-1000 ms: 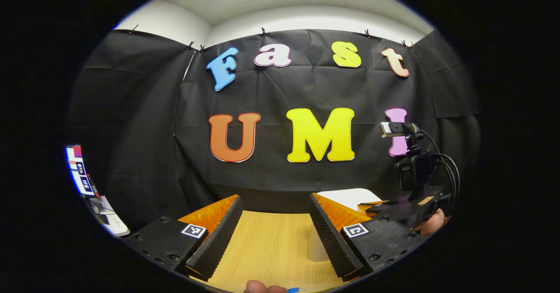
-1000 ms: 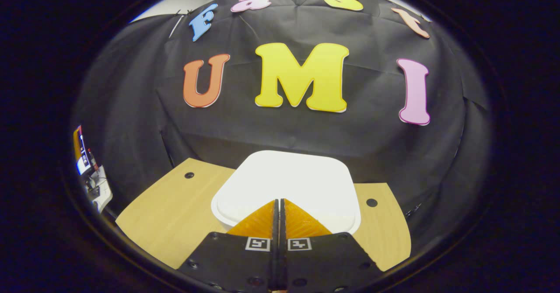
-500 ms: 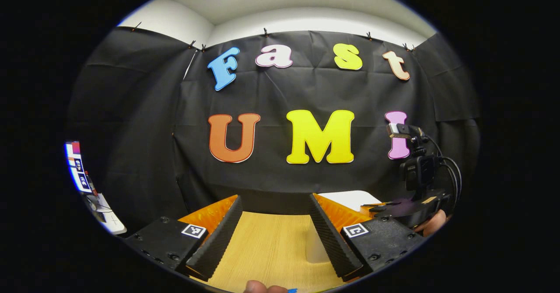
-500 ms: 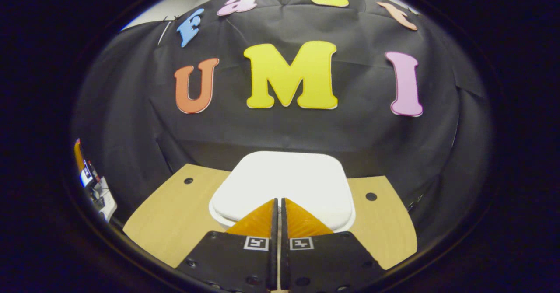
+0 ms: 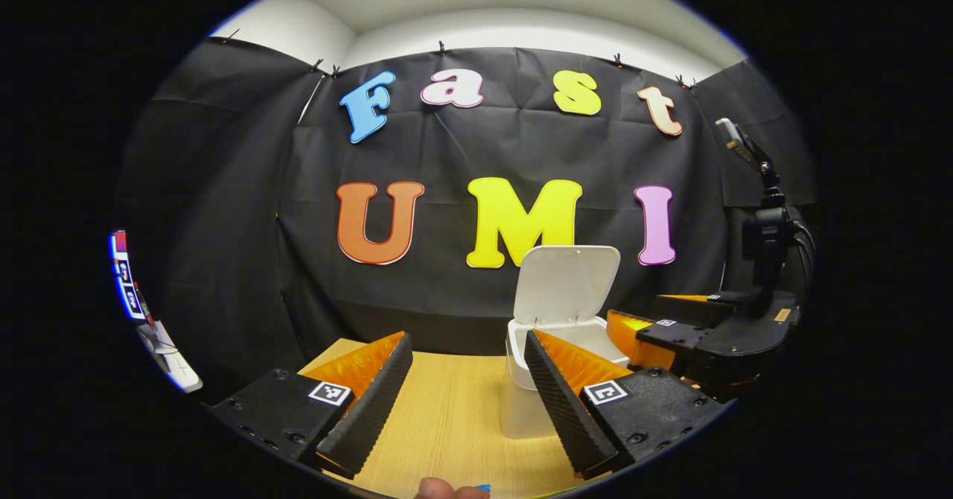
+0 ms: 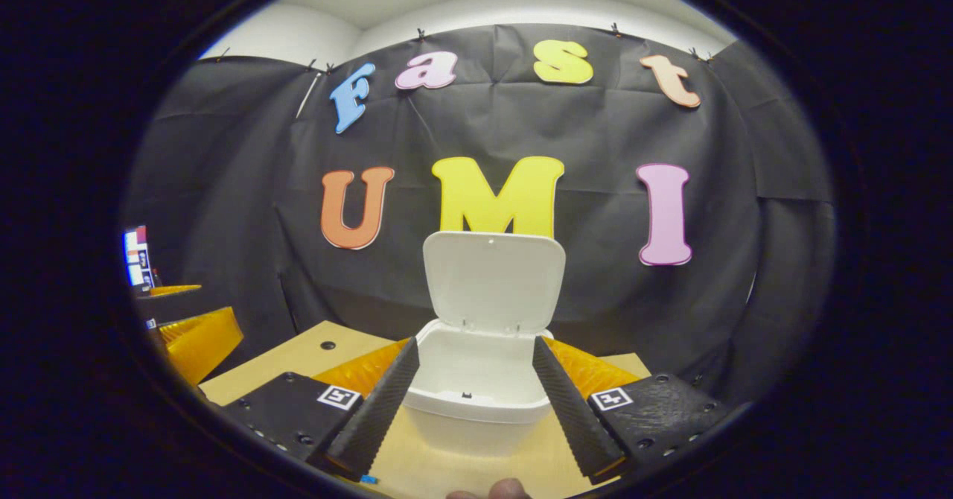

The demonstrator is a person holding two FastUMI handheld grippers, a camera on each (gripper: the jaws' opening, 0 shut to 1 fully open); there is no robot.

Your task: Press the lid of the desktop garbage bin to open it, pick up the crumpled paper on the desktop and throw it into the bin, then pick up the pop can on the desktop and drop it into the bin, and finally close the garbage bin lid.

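The white desktop bin (image 6: 476, 409) stands on the wooden table with its lid (image 6: 493, 279) swung up and upright, the inside bare as far as I see. My right gripper (image 6: 475, 342) is open, a finger on either side of the bin's front rim without touching it. In the left gripper view the bin (image 5: 588, 335) and its raised lid (image 5: 569, 283) sit just right of centre, behind my open left gripper (image 5: 467, 335), which holds nothing. The right gripper (image 5: 642, 313) shows to the right of the bin there.
The wooden table (image 5: 454, 424) runs back to the black cloth wall. Two small holes mark its far part, one at the left (image 6: 327, 345). A lit screen (image 5: 123, 283) stands off to the far left. My left gripper (image 6: 190, 309) shows at the left edge of the right gripper view.
The lid, flat and closed under the shut right gripper before, has sprung upright. The right gripper has drawn back and opened. The left gripper has turned slightly, bringing the bin into its view.
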